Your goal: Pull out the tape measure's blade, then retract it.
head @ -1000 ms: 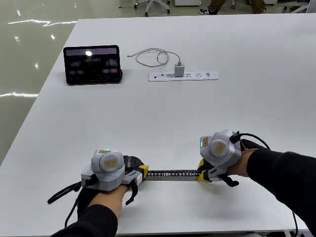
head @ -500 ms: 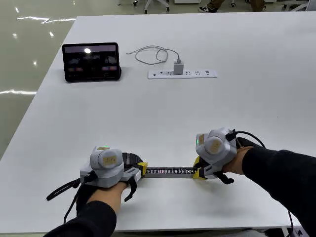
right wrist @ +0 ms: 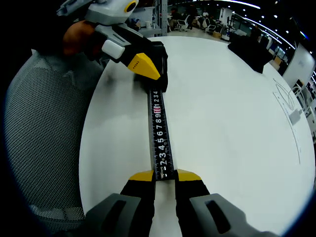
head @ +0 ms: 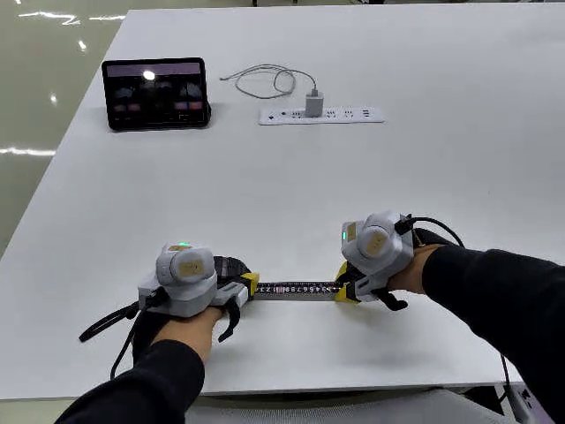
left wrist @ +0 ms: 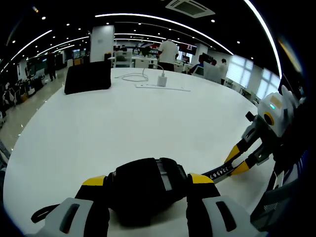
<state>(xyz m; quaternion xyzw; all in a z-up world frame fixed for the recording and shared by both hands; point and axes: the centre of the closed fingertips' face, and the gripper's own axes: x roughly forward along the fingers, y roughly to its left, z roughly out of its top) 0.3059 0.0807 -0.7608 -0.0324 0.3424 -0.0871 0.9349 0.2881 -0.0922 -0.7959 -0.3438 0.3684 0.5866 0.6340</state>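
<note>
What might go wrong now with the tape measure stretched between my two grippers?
1. The right gripper pinches only the very end of the blade. If it slips, the blade would likely whip back into the case.
2. The left gripper clamps the rounded case by its sides, so the spring's pull may twist it loose.
3. Both work near the front edge of the table, so a dropped case could fall off.

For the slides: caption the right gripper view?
Right gripper pinches the tape measure's blade tip; left gripper clamps its black case on the white table.
</note>
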